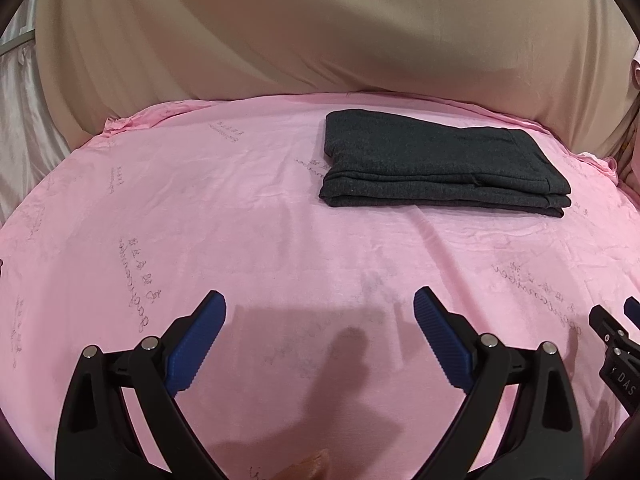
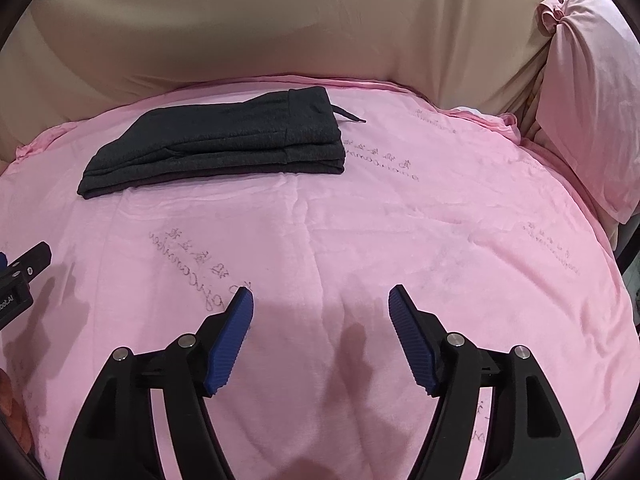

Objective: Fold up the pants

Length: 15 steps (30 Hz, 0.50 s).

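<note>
Dark grey pants [image 1: 436, 164] lie folded in a flat stack on the pink sheet [image 1: 224, 216], far from both grippers. In the right wrist view the same pants [image 2: 224, 144] sit at the upper left, a drawstring [image 2: 352, 117] poking out at their right end. My left gripper [image 1: 320, 308] hovers open over bare sheet, nothing between its blue pads [image 1: 196, 344]. My right gripper [image 2: 322, 300] is also open and empty, well short of the pants. Each gripper's tip shows at the edge of the other's view: right gripper [image 1: 612, 316], left gripper [image 2: 24, 264].
A beige cloth [image 1: 320, 28] hangs behind the bed. A pink pillow [image 2: 588, 92] leans at the far right. The sheet's far edge [image 2: 400, 86] is bunched against the backdrop. Shadows of the grippers fall on the sheet below them.
</note>
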{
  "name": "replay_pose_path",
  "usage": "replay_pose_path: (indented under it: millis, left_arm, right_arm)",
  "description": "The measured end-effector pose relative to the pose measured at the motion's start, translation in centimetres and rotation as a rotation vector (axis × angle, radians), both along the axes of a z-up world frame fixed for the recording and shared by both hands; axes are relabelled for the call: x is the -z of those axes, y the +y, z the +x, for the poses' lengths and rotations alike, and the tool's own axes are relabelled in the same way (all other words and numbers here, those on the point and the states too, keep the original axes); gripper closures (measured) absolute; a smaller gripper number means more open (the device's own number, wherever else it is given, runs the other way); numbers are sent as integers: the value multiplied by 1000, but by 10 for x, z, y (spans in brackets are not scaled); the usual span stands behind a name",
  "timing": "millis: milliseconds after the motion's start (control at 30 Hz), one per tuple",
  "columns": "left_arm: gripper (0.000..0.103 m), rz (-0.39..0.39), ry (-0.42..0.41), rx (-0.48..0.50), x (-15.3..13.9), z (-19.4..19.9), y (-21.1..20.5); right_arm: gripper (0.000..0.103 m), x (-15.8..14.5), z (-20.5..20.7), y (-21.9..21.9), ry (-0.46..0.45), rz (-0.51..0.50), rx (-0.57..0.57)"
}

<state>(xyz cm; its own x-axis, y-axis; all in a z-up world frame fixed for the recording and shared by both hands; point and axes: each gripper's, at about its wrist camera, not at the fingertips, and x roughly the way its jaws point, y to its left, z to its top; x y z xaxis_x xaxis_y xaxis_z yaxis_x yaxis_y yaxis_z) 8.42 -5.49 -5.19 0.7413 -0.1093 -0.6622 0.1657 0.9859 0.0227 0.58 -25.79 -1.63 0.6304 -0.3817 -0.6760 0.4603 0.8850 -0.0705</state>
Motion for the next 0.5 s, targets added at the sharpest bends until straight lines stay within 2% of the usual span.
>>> replay_pose_path:
  millis: [500]
  left_arm:
    - [10,13,-20,12,-1,-3,-1]
  right_arm:
    - [34,0,0,1,0,-2,1]
